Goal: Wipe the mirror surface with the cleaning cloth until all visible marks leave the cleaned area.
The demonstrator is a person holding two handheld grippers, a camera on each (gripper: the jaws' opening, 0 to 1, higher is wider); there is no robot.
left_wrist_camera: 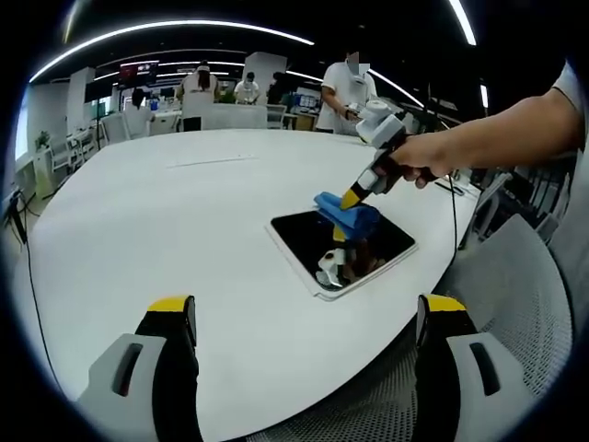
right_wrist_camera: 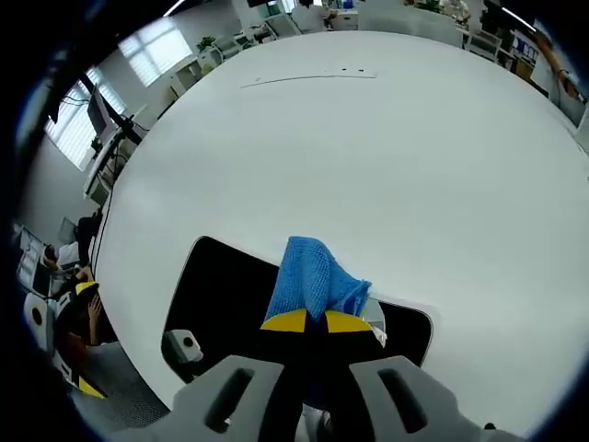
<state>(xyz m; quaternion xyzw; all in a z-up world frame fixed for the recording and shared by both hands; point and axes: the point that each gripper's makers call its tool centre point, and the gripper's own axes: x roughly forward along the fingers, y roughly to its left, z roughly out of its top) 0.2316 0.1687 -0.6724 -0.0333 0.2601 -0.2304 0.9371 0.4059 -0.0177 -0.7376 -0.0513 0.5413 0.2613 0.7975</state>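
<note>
On mirror [left_wrist_camera: 342,247], right gripper [right_wrist_camera: 307,320] apparently pinches cloth [right_wrist_camera: 311,276].

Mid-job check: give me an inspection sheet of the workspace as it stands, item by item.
Surface: white round table, bare around the mirror.
Job's things: dark mirror lies flat near the table edge; blue cleaning cloth is pressed on it. Marks on the glass cannot be told from reflections.
Clutter: nothing seen on the table besides a thin line at the far side.
Grippers: right claw shut on the cloth, tips down on the mirror; left claw open, empty, held back off the mirror.
Cables: dark cable hangs past the table edge by the person's hand.
Surroundings: open office, ceiling light strips, people standing at desks, mesh chair.
</note>
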